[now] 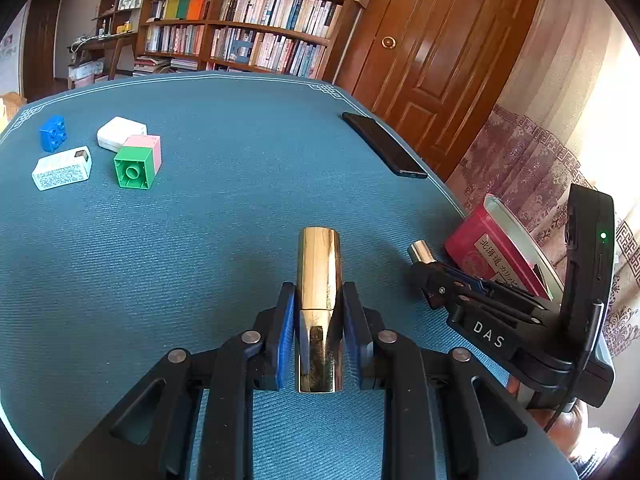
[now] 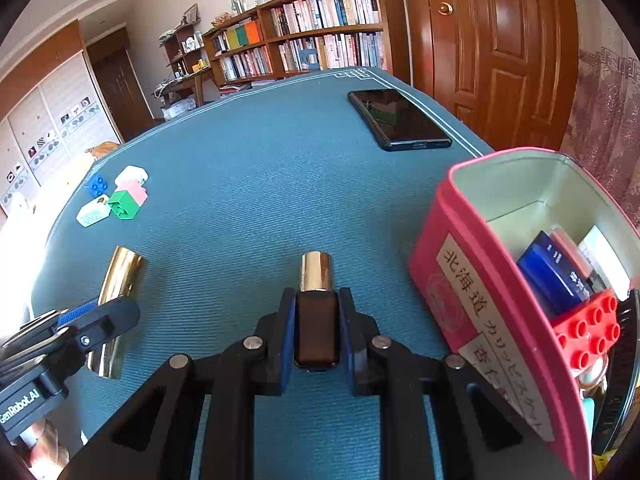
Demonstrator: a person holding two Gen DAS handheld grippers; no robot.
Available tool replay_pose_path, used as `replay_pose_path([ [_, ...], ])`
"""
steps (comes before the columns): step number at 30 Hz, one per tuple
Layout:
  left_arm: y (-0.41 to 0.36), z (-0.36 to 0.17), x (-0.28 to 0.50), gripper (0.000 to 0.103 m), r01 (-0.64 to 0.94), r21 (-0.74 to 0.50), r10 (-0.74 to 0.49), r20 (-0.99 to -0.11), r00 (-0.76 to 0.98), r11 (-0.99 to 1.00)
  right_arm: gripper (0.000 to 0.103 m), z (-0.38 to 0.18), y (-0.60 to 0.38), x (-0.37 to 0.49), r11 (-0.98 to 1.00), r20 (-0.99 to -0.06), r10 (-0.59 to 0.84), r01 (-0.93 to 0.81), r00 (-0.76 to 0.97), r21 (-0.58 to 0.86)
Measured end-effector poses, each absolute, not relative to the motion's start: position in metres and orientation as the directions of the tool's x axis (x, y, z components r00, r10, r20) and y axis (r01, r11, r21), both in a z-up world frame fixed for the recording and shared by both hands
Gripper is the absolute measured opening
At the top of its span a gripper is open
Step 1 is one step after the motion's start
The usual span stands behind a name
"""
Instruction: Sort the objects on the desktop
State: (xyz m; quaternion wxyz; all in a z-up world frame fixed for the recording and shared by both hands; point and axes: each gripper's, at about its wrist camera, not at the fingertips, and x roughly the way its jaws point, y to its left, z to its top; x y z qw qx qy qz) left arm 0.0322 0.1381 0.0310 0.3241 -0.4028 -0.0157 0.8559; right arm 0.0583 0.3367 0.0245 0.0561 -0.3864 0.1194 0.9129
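Observation:
My left gripper (image 1: pixel 319 300) is shut on a gold tube cap (image 1: pixel 319 276), held just above the blue table mat (image 1: pixel 220 208). The cap also shows in the right wrist view (image 2: pixel 120 280). My right gripper (image 2: pixel 317 300) is shut on a lipstick body (image 2: pixel 316 320) with a dark base and a silver-gold top. In the left wrist view this gripper (image 1: pixel 424 268) is at the right, beside the pink tin (image 1: pixel 492 252). The pink tin (image 2: pixel 472 280) stands open at the right and holds a red brick (image 2: pixel 588 332), a blue box and other items.
At the far left lie a blue brick (image 1: pixel 53 133), a green-and-pink block (image 1: pixel 138 162), a white charger (image 1: pixel 120 133) and a white labelled box (image 1: pixel 62 168). A black phone (image 1: pixel 384 144) lies near the far right edge. A door and bookshelves stand behind the table.

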Motion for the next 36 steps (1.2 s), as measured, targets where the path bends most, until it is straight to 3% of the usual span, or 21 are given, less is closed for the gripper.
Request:
replay_pose_path([
  [7,0.146,0.041,0.042,0.025,-0.567,-0.282,0.584,-0.665,-0.466,-0.774,0.022,0.064,0.328,0.09,-0.974,-0.631,-0.012,-0.134,-0.776,0.183],
  [15,0.163,0.059,0.059,0.025,-0.611,-0.251,0.599,-0.65,-0.468,-0.75,0.022,0.101,0.353,0.134,-0.972,-0.55,0.064,-0.178,-0.833,0.156],
  [36,0.272,0.096,0.096,0.025,-0.775,-0.212,0.684,-0.639,-0.352,-0.596,0.022,0.083,0.449,0.189,-0.915,-0.606,0.176,-0.357,-0.776,0.191],
])
